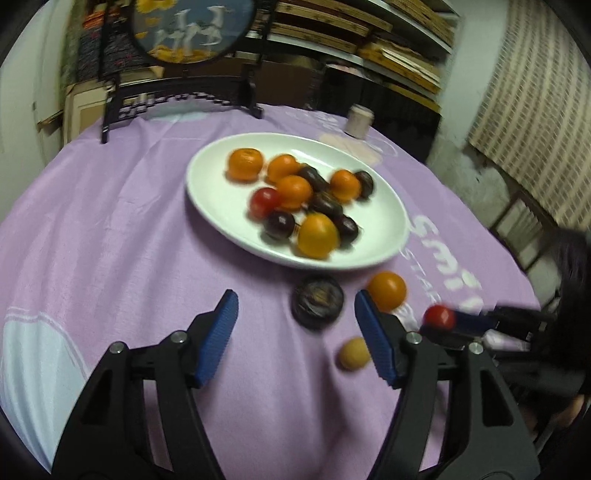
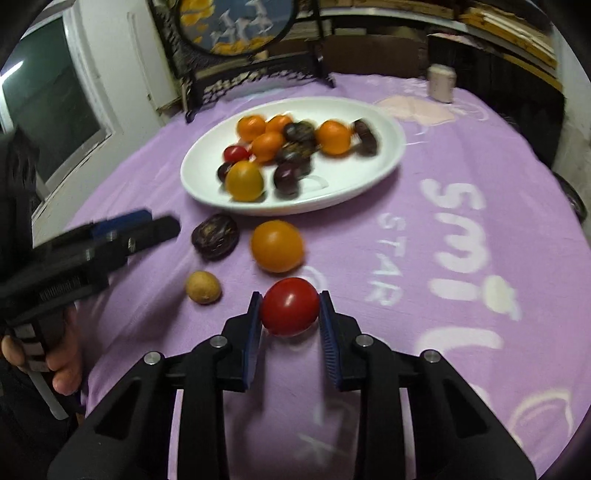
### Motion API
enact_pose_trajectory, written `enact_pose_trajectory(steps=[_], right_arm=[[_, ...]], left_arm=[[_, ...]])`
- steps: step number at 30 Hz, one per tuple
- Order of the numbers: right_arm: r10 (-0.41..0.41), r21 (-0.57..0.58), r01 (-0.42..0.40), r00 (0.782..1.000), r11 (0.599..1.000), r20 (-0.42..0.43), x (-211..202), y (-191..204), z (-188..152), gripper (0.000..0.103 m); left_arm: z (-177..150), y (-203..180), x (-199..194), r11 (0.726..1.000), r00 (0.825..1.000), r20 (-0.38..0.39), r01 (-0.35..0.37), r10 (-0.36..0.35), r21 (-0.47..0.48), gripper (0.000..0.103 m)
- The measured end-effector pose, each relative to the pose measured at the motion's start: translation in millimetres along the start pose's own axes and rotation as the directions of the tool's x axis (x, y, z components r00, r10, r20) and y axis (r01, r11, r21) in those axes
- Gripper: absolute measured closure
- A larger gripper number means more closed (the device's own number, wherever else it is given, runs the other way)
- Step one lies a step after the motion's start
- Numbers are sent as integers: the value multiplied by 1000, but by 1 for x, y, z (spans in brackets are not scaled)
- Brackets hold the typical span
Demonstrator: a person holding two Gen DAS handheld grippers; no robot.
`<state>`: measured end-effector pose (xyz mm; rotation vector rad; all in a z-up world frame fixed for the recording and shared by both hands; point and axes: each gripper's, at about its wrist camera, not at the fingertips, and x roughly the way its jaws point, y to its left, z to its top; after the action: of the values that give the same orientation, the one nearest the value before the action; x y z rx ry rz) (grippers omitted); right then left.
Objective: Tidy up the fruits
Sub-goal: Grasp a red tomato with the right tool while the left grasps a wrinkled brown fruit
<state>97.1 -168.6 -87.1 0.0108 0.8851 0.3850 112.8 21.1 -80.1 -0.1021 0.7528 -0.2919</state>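
Fruit lies in two groups on the counter (image 2: 480, 166), which is draped in a lilac cloth printed with pale letters. Most of it sits heaped on a white oval plate (image 2: 384, 162) whose long axis runs slantwise, from near left to far right in the right wrist view; the oranges, dark plums and one small red fruit on it are smeared by motion blur, so their stems and exact edges are hard to make out. Four pieces lie off the plate on its near side. A red tomato (image 2: 290, 307) is clamped between the blue pads of the right tool (image 2: 290, 308), pressed from both sides; it is nearly round, so no long axis or pointing direction can be read, and whether it rests on the cloth or is lifted off it cannot be told. Just beyond it sits a loose orange (image 2: 277, 246), to whose left lies a dark wrinkled fruit (image 2: 215, 236), slightly flattened and wider than tall. Nearer the camera lies a small tan fruit (image 2: 203, 287), also close to round. The left tool (image 1: 293, 334) stands with its fingers well apart and nothing between them; in its own view the dark fruit lies just ahead of the gap, and the tan one sits partly hidden behind its right finger. At the far edge stand a dark carved frame holding a round picture (image 2: 236, 26), cut off at the top, and a small pale jar (image 2: 440, 83), blurred.
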Motion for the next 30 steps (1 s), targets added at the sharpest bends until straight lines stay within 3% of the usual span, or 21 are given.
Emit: enact_pose_trajectory(steps=[4,8,10,16,18,30], right_arm=[[8,36,-8,1000,999,4,-13,-15,-7,72],[34,50,-34,999,998,-3,-16,-20,-15,72],[44,55,-43,999,998,-8,-16,-22,-17,72],[65,60,-65,998,996,-1,-19,-24,-18,72],[69,57,-69,998,996,2,-20,-23,-18,72],[74,33,-75,997,997,29,-28,-17,-6,72]], left_arm=[[0,-13,15,997,997,-67,-33,38,65,36],[4,-15,39,999,985,-171,-16,24,45,44],[6,-15,45,999,983,-185,-13,20,40,45],[10,-25,54,994,981,-176,-72,87,86,63],[9,-26,51,993,982,-167,-77,92,91,64],[-11,-30,-16,999,996,-79,33,-31,16,64]])
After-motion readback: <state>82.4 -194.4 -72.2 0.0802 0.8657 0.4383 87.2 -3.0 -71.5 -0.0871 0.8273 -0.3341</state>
